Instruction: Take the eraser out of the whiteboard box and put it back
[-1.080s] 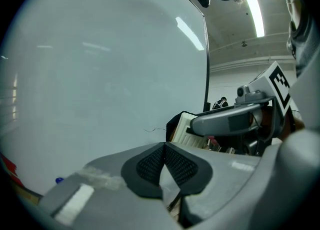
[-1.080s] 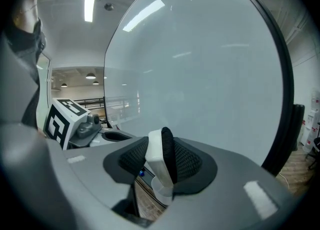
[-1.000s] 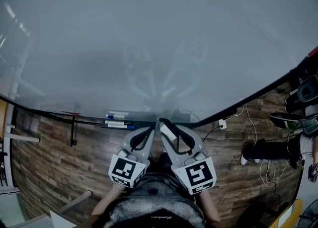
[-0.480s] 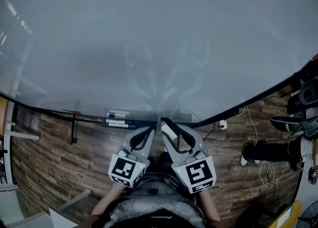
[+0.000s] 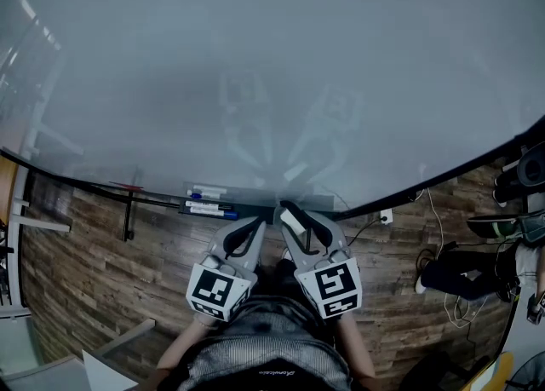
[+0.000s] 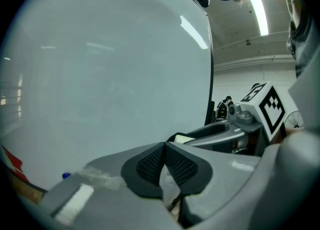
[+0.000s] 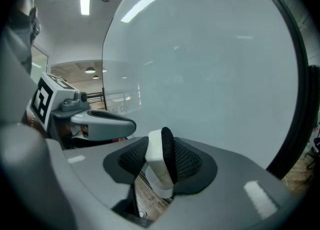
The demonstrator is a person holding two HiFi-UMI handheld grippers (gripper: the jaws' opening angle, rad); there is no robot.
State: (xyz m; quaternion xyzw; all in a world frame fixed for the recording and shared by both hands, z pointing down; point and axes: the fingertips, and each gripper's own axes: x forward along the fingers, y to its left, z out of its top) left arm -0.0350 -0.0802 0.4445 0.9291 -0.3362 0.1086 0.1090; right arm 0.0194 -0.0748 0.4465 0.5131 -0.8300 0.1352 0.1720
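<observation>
In the head view, the right gripper held the eraser just beside the box under the whiteboard, with the left gripper near it. In the left gripper view, the left jaws were together and empty. In the right gripper view, the right jaws clamped the eraser on edge before the whiteboard.

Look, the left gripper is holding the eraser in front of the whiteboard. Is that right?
Not quite. It is the right gripper that is holding the eraser in front of the whiteboard. The right gripper view shows its fingers pressing on it. The left gripper has its fingers together with nothing between them.
</observation>
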